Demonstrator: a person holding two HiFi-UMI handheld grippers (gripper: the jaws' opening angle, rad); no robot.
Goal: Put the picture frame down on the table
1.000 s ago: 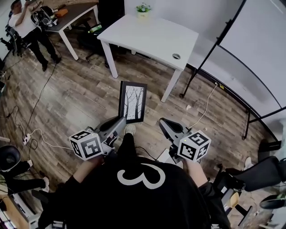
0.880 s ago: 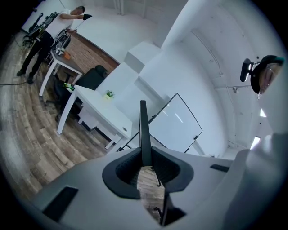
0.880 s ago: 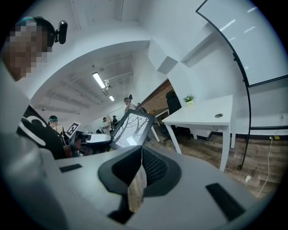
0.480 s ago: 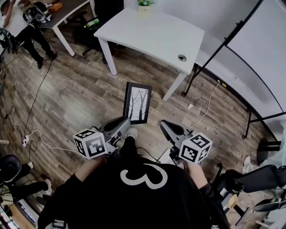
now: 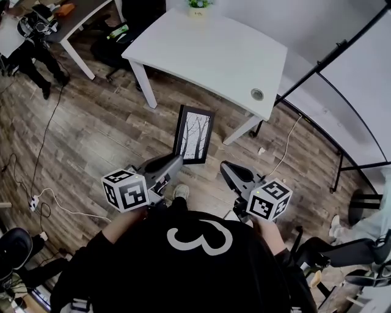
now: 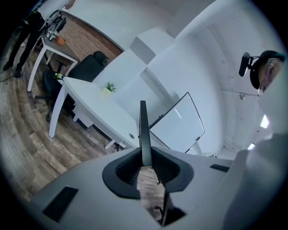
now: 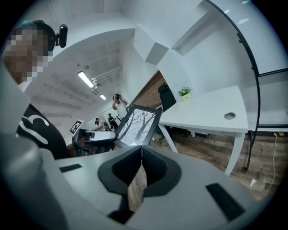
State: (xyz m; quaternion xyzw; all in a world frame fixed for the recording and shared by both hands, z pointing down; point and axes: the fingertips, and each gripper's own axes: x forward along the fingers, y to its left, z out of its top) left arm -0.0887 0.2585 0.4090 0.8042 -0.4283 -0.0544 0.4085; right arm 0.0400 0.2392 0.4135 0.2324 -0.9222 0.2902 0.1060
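Observation:
A black picture frame (image 5: 194, 134) with a black-and-white tree print is held upright in the air in front of the white table (image 5: 208, 55). My left gripper (image 5: 173, 164) is shut on its lower edge. In the left gripper view the frame (image 6: 143, 130) shows edge-on between the jaws of that gripper (image 6: 145, 165). My right gripper (image 5: 227, 170) is shut with nothing in it, to the right of the frame. In the right gripper view the frame (image 7: 137, 126) shows to the left, above the closed gripper (image 7: 141, 158), with the table (image 7: 211, 112) beyond.
A small potted plant (image 5: 197, 5) stands at the table's far edge and a round grommet (image 5: 257, 94) sits near its right corner. A whiteboard on a black stand (image 5: 360, 85) stands to the right. Cables (image 5: 36, 183) run over the wooden floor at left. A person (image 5: 27, 43) stands by a far desk.
The view and both grippers have advanced toward the white table, and the frame has come closer to its near edge. The left gripper's hold is unchanged.

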